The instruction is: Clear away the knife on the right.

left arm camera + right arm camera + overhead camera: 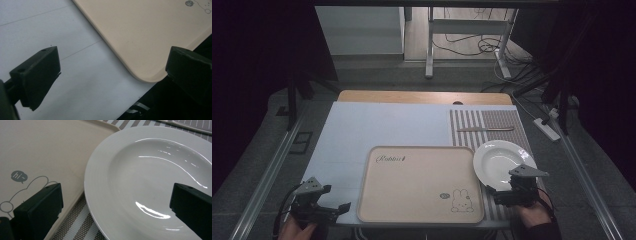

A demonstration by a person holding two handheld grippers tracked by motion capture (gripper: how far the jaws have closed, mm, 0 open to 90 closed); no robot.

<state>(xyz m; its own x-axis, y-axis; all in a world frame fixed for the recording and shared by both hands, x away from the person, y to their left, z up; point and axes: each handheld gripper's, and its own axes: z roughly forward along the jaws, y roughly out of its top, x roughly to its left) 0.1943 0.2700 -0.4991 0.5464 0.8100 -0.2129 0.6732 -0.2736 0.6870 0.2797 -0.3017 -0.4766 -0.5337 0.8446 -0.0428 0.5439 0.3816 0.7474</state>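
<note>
Looking down from the high view, a beige rectangular plastic tray [419, 182] with a little rabbit drawing in its near right corner lies flat on the pale blue table mat [377, 127], close to the near edge. Just to its right a round white ceramic plate [502, 162] rests on a grey and white striped placemat [484, 122], its left rim meeting the tray's right edge; whether it overlaps that edge, hard to call from above. Farther back on the same placemat lies a slim silver table knife [486, 129], well apart from the plate.

Over to the left gripper [334, 200], held low at the near left corner of the table, beside the tray's left edge. In the left gripper view its black jaws stand wide apart, released, with nothing between them but the pale mat and the tray's rounded near corner [150, 76].

Now the right gripper [496, 189], held by the person's right hand [532, 212] at the near right, just at the plate's near rim. In the right gripper view the jaws are spread wide too, one over the rabbit drawing on the tray [37, 157], the other over the plate's shiny bowl [155, 182]. They grasp nothing, and the plate's rim runs across the gap between them.
</note>
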